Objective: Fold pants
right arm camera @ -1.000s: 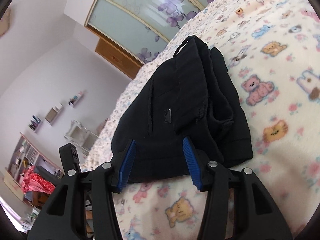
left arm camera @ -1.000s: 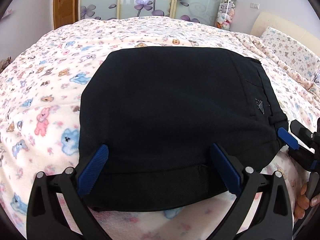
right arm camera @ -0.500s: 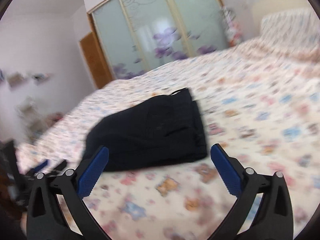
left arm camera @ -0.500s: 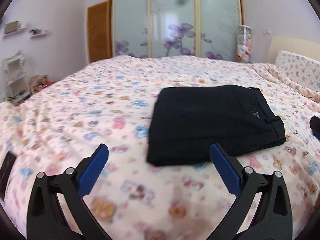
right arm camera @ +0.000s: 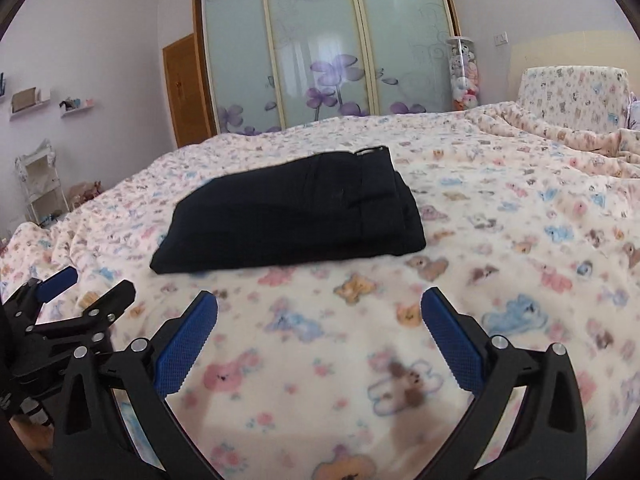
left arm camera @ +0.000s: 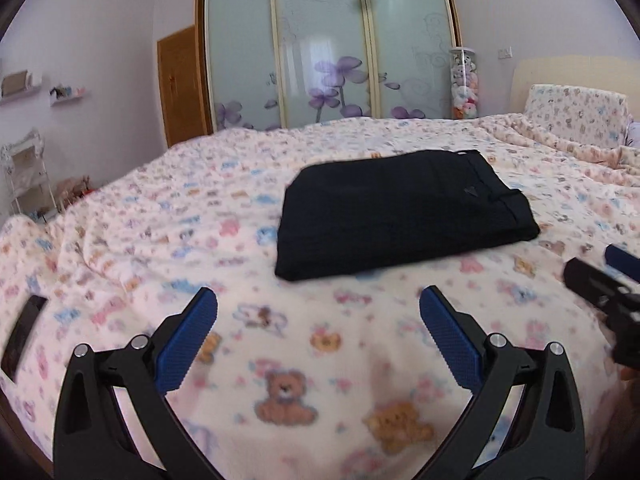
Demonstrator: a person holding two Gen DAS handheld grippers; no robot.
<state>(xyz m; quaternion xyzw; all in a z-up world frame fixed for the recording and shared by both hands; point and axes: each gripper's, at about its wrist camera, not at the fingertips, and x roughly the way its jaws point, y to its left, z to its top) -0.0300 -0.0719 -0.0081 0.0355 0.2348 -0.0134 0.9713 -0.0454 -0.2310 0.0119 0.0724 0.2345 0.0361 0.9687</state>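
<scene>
Two wrist views, both looking across a bed (left arm camera: 120, 240) covered by a cream blanket printed with teddy bears — I see the same room behind it in each: a sliding wardrobe (left arm camera: 324, 48) with frosted glass and purple flowers, a wooden door (left arm camera: 180, 84) to its left, small wall shelves (right arm camera: 52, 104) and a white rack (left arm camera: 24, 172) further left. Folded black pants (left arm camera: 400, 212) lie flat near the middle of the blanket as a compact rectangle, touched by neither tool. My left gripper (left arm camera: 318, 336) hovers over bare blanket short of the pants, blue pads spread wide, nothing between them. My right gripper (right arm camera: 319, 336) stands equally wide, its jaws having just been opening, also with nothing between them. Only the left view shows a dark flat object (left arm camera: 22, 336) at the blanket's left edge; I cannot tell what it is. Right view shows the stacked fold layers along the pants' right side more plainly. Beside the wardrobe stands a clear tall cylinder (right arm camera: 462, 76) — filled with small plush toys. A pillow (right arm camera: 572, 92) in matching print sits at the headboard.
</scene>
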